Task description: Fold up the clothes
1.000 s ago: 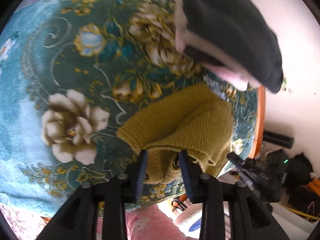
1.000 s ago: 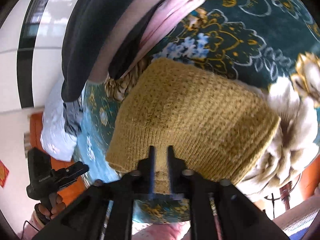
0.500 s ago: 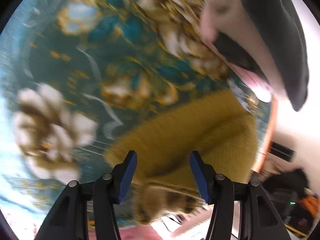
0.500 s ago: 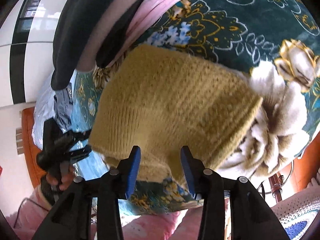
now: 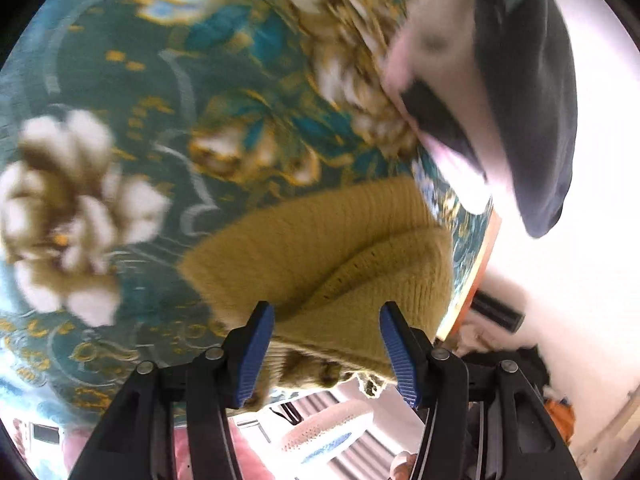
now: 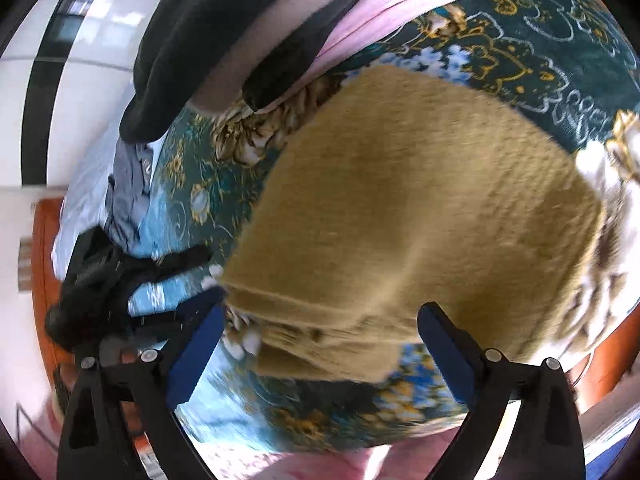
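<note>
Left wrist view: left gripper [image 5: 326, 346] spread wide, holding nothing, above the folded mustard-yellow knitted sweater [image 5: 332, 256] lying on the teal floral bedspread [image 5: 120, 80].

Right wrist view: right gripper [image 6: 320, 354] likewise spread, empty, over the sweater [image 6: 420, 220]; folded black-and-pink garments [image 6: 280, 28] lie beyond.

Mustard-yellow knit sweater [image 6: 408, 216] lies on a teal cloth [image 6: 560, 32] (gold scrolls, cream flowers); beside the sweater, black-and-pink folded garments [image 6: 280, 32].
</note>
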### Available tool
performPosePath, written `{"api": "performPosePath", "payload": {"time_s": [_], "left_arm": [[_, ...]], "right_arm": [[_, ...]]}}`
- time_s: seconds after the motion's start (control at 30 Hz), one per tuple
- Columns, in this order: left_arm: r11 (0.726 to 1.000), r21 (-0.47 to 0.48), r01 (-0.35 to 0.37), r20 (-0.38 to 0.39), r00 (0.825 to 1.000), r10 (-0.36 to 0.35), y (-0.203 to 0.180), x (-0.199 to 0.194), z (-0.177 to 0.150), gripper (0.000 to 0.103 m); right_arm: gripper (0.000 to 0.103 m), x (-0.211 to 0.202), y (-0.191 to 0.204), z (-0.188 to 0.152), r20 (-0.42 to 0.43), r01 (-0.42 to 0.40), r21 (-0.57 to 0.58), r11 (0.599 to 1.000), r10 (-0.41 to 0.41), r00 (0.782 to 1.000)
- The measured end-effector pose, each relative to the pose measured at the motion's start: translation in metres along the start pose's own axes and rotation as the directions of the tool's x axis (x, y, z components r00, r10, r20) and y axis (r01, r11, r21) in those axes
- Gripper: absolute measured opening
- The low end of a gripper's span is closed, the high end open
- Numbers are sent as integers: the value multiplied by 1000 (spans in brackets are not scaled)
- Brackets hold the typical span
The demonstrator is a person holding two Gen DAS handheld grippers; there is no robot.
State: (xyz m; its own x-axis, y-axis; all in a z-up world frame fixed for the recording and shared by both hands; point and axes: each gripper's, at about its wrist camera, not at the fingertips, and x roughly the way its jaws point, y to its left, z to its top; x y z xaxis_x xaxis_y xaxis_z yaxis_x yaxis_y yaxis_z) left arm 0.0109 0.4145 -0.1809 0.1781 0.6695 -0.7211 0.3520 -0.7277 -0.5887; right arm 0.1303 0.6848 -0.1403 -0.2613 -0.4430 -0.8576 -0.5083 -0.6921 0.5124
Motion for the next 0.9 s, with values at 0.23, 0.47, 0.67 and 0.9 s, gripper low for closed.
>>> {"api": "performPosePath", "payload": {"time_s": [0.23,0.47,0.67,0.9], "left_arm": [[989,-134,70,103,993,-56,62,-59,-6,60],[973,-201,114,135,987,-88,104,-86,-25,60],[962,-239,135,137,985,-104,120,-90,-34,60],[976,-173,132,105,988,-115,85,-72,-33,60]], "right_arm": [[98,31,36,7,39,172,96,980,-176,984],[97,64,49,8,-13,375,39,926,-374,927],[52,28,20,11,-52,363,7,932,-363,930],[19,-73,-27,67,34,415,-191,890,-416,909]]}}
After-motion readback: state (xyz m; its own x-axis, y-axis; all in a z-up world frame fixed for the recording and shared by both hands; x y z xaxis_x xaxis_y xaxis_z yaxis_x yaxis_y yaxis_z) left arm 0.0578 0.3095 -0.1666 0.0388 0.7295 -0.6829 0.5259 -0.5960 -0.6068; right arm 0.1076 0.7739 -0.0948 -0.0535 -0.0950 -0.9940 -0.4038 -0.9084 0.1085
